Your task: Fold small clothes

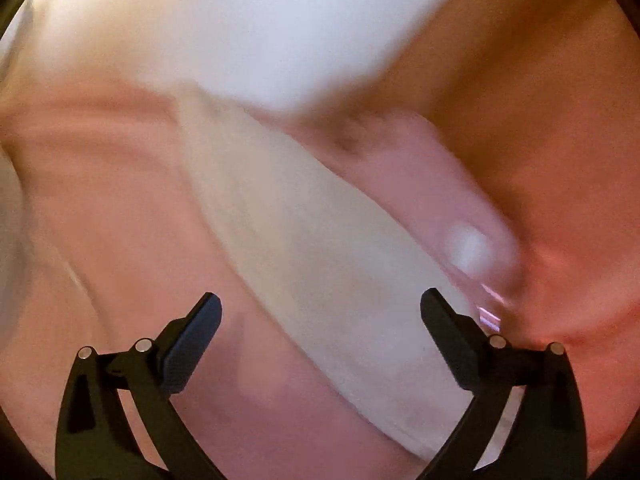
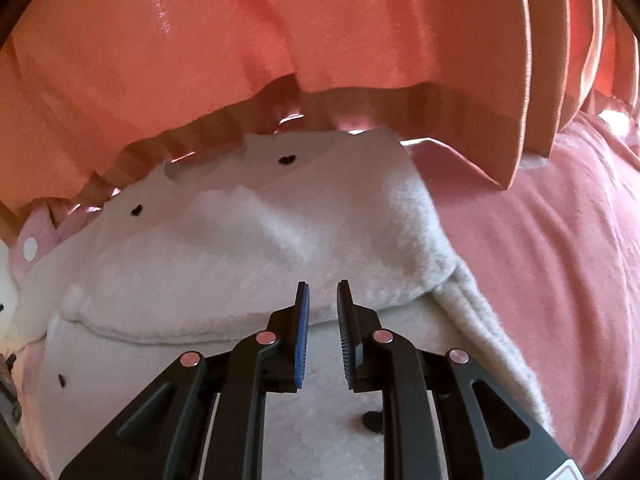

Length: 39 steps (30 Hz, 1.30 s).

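A white fleece garment (image 2: 248, 248) with small black heart marks lies on a pink cover, its upper part folded over the lower. My right gripper (image 2: 323, 294) hovers just over the fold edge, its jaws slightly apart and nothing between them. In the blurred left wrist view a cream strip of cloth (image 1: 304, 240) runs diagonally across pink fabric. My left gripper (image 1: 320, 312) is wide open above it and empty.
A pink bed cover (image 2: 540, 264) lies under the garment. Orange pleated curtains (image 2: 280, 32) hang right behind it. A pink dotted cloth (image 2: 30, 246) sits at the far left. A white blurred surface (image 1: 240, 32) fills the top of the left wrist view.
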### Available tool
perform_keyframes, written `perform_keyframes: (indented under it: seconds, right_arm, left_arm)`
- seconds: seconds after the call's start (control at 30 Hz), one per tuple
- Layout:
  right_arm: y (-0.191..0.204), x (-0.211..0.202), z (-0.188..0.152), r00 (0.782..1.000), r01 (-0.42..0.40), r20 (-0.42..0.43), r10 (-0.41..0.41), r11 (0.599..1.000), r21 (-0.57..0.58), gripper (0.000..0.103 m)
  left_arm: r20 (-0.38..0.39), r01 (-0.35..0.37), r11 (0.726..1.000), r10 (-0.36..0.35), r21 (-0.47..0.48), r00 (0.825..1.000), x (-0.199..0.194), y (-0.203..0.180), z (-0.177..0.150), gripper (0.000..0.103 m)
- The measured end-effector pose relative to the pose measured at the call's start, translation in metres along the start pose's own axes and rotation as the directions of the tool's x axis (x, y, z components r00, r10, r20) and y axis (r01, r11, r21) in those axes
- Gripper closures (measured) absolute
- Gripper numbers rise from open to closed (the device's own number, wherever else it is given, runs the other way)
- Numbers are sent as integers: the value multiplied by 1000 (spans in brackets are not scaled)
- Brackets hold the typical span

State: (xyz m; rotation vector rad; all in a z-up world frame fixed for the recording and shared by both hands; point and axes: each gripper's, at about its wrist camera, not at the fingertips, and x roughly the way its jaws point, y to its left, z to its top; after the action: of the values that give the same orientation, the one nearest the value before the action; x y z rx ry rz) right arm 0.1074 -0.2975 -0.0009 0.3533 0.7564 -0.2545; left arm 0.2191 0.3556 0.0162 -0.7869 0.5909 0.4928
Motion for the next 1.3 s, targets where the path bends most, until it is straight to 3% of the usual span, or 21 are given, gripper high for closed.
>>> perform_keyframes:
  seconds: [0.07, 0.13, 0.23, 0.27, 0.3, 0.37, 0.43, 0.47, 0.53, 0.57, 0.63, 0.7, 0.77, 0.8, 0.83, 0.87, 0.9, 1.0, 1.07, 1.2, 1.3]
  right_arm:
    - [3, 0, 0, 1000, -1, 2, 1, 1000, -5, 82]
    - [5, 2, -3, 1000, -6, -5, 6, 1000, -4, 80]
    - [8, 5, -5, 1000, 3, -13, -3, 1000, -11, 80]
    - [8, 5, -5, 1000, 4, -15, -4, 1000, -11, 80]
    - [8, 5, -4, 1000, 3, -14, -3, 1000, -9, 79]
    - [8, 4, -3, 1000, 0, -8, 0, 1000, -7, 79]
    - [8, 2, -2, 1000, -2, 0, 2, 1000, -2, 79]
    - [7, 1, -1, 1000, -5, 3, 5, 1000, 3, 79]
    - [6, -1, 0, 1000, -13, 6, 13, 1000, 9, 79]
    - [6, -3, 1, 1000, -16, 9, 16, 1000, 10, 79]
    - [5, -5, 2, 1000, -22, 11, 22, 1000, 13, 78]
    - [3, -7, 3, 999, -33, 7, 33, 999, 23, 73]
    - [0, -7, 4, 999, -44, -3, 44, 999, 26, 66]
    - [-1, -6, 4, 999, -47, -10, 47, 999, 25, 63]
    - [-2, -5, 5, 999, -46, -17, 47, 999, 22, 63]
    - [-3, -4, 5, 999, -47, -24, 48, 999, 22, 63]
    - [-4, -4, 6, 998, -54, -25, 55, 998, 27, 62]
    - [-2, -7, 9, 997, -80, -12, 80, 996, 31, 56]
    - [5, -8, 9, 994, -107, -9, 107, 994, 22, 56]
    - [38, -14, 2, 991, -127, 17, 129, 986, -112, 54]
    - [78, -11, -4, 985, -172, -15, 173, 962, -212, 53]
  left_arm:
    - [-5, -70, 998, 70, -9, 998, 15, 22, 22, 7]
    - [-34, -72, 996, 70, -48, 997, 27, 36, 32, 15]
    - [-81, -57, 996, 52, -64, 995, 44, 37, 36, 50]
    - [-83, -45, 998, 41, -45, 996, 45, 32, 37, 82]
    - [-113, 0, 1000, -1, -8, 994, 48, 18, 38, 97]
    - [-87, 34, 998, -29, 59, 996, 35, -14, 29, 97]
    - [-30, 121, 971, -117, 205, 993, 1, -67, 12, 97]
    - [-22, 170, 946, -170, 276, 985, -15, -92, 2, 97]
    - [-59, 314, 857, -319, 409, 946, -57, -150, -37, 97]
    - [-104, 390, 811, -385, 436, 917, -73, -171, -58, 97]
    - [-250, 551, 696, -494, 460, 833, -105, -210, -119, 96]
    - [-385, 627, 613, -495, 480, 779, -119, -235, -191, 93]
    - [-501, 645, 573, -414, 506, 760, -115, -241, -261, 91]
    - [-532, 642, 571, -376, 513, 759, -110, -237, -281, 89]
    - [-561, 625, 583, -320, 519, 763, -102, -229, -301, 81]
    - [-572, 604, 609, -281, 514, 770, -94, -219, -309, 69]
    - [-571, 587, 635, -267, 502, 776, -87, -212, -308, 63]
    - [-512, 535, 734, -295, 419, 807, -83, -181, -276, 43]
    - [-454, 504, 777, -320, 376, 832, -82, -167, -251, 27]
    - [-377, 398, 841, -257, 366, 890, -63, -153, -225, 27]
    - [-361, 345, 850, -201, 397, 911, -53, -144, -218, 27]
